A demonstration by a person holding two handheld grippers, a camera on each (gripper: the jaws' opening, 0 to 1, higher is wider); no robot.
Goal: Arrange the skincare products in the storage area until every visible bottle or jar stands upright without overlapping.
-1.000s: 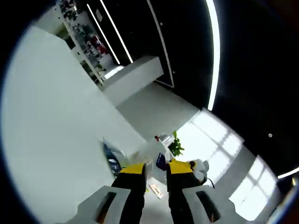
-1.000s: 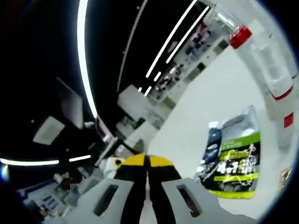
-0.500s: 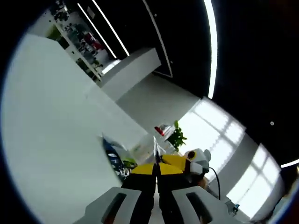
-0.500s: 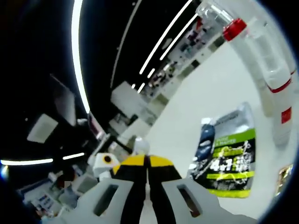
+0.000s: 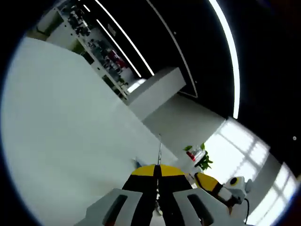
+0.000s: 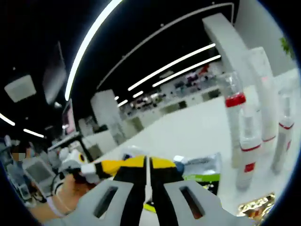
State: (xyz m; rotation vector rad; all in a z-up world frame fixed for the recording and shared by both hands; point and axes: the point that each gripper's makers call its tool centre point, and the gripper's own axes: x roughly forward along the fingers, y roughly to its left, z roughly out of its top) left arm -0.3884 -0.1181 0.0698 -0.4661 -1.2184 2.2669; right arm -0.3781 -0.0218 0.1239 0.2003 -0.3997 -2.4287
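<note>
While my left gripper point(image 5: 156, 175) and right gripper point(image 6: 146, 169) sit pinched closed on nothing, red-banded bottles point(image 6: 248, 148) stand upright far right; the green sachet point(image 6: 200, 170), seemingly flat, remains to sort.

Left gripper view rolls hard, skimming low over the white tabletop point(image 5: 61, 141) toward distant shelving. Right gripper view sits low and close to upright bottles point(image 6: 248, 150); both share the tabletop.

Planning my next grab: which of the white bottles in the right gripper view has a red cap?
The tallest clear bottle, at the left of the group; the others only carry red bands lower down.
</note>
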